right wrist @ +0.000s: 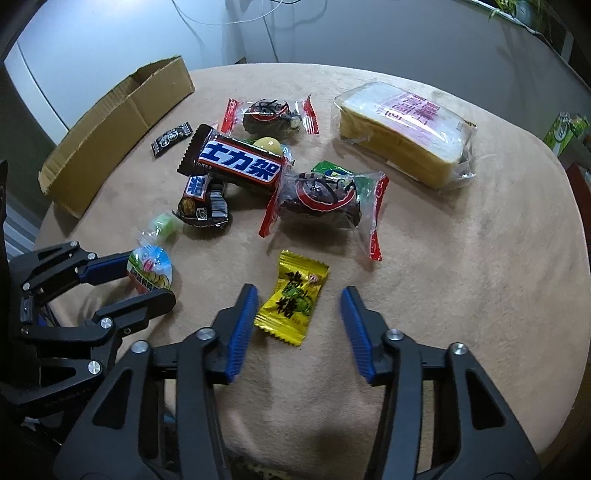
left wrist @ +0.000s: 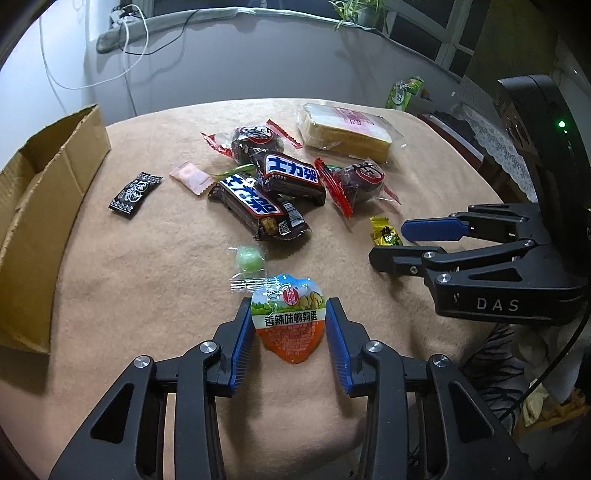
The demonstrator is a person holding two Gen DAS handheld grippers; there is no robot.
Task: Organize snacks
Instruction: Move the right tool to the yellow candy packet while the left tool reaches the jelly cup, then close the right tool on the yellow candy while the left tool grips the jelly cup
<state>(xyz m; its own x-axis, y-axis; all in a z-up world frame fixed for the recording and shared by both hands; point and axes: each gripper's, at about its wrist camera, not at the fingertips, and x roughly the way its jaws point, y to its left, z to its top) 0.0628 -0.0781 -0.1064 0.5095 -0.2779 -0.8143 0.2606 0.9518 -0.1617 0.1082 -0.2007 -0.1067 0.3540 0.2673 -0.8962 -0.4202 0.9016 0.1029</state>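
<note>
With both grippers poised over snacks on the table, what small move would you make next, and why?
Probably close the left gripper on the quail egg packet. Its blue fingers already straddle the packet, open, with a little gap on either side. The right gripper is also open around the yellow candy, with more slack. The cardboard box waits to the left.

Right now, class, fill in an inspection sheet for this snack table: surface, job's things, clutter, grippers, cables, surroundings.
Surface: beige cloth covers table.
Job's things: quail egg pack, yellow candy, Snickers bars, sliced bread pack; cardboard box at left edge.
Clutter: nothing seen.
Grippers: left gripper open around egg pack; right gripper open around yellow candy.
Cables: white cable along wall.
Surroundings: potted plant on sill.
</note>
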